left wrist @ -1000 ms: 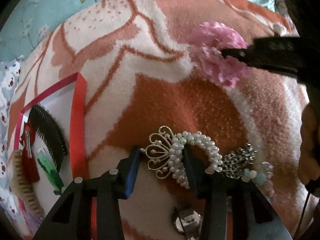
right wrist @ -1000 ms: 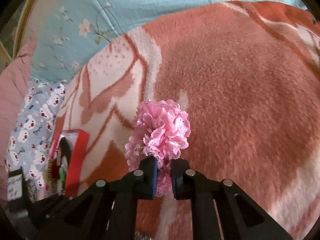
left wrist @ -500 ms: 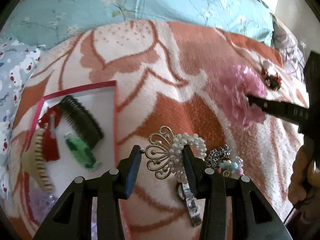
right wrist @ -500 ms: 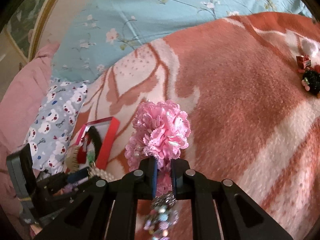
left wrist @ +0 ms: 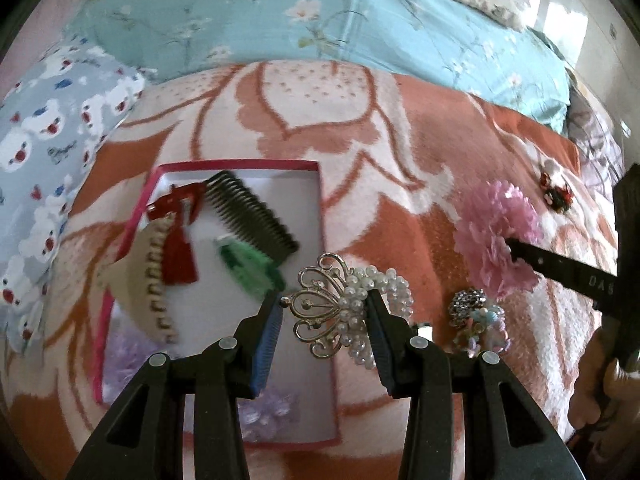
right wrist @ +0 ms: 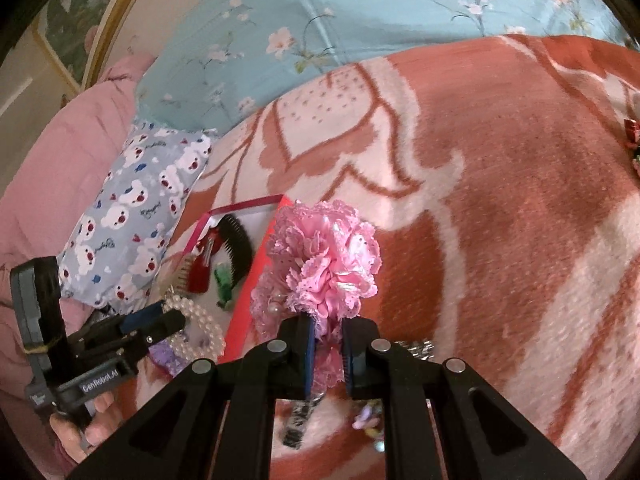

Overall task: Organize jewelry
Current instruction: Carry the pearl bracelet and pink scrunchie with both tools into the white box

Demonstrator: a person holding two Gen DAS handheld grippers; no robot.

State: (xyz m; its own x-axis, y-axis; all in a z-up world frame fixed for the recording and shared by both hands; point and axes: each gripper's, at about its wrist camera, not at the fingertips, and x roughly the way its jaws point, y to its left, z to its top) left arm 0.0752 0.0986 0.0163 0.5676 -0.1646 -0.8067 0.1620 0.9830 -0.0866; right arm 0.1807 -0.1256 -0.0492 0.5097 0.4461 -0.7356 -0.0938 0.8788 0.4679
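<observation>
My left gripper (left wrist: 324,316) is shut on a gold crown and pearl hair clip (left wrist: 344,310), held above the right edge of a red-rimmed white box (left wrist: 316,208). The box holds a black comb (left wrist: 252,216), a red tassel clip (left wrist: 180,236), a green clip (left wrist: 248,268) and a beige claw clip (left wrist: 140,288). My right gripper (right wrist: 326,344) is shut on a pink lace flower hair piece (right wrist: 324,264), held above the blanket just right of the box (right wrist: 248,280). The flower also shows in the left wrist view (left wrist: 496,236).
A silver and pastel beaded cluster (left wrist: 476,316) lies on the orange and white blanket (left wrist: 400,208) between the grippers. A red and black hair ornament (left wrist: 554,192) lies far right. A bear-print pillow (right wrist: 132,216) and blue floral bedding (left wrist: 320,28) sit behind.
Both grippers have risen and drawn back with their pieces. The left gripper has carried the crown clip left, over the box's edge. The right gripper has carried the flower toward the box.
</observation>
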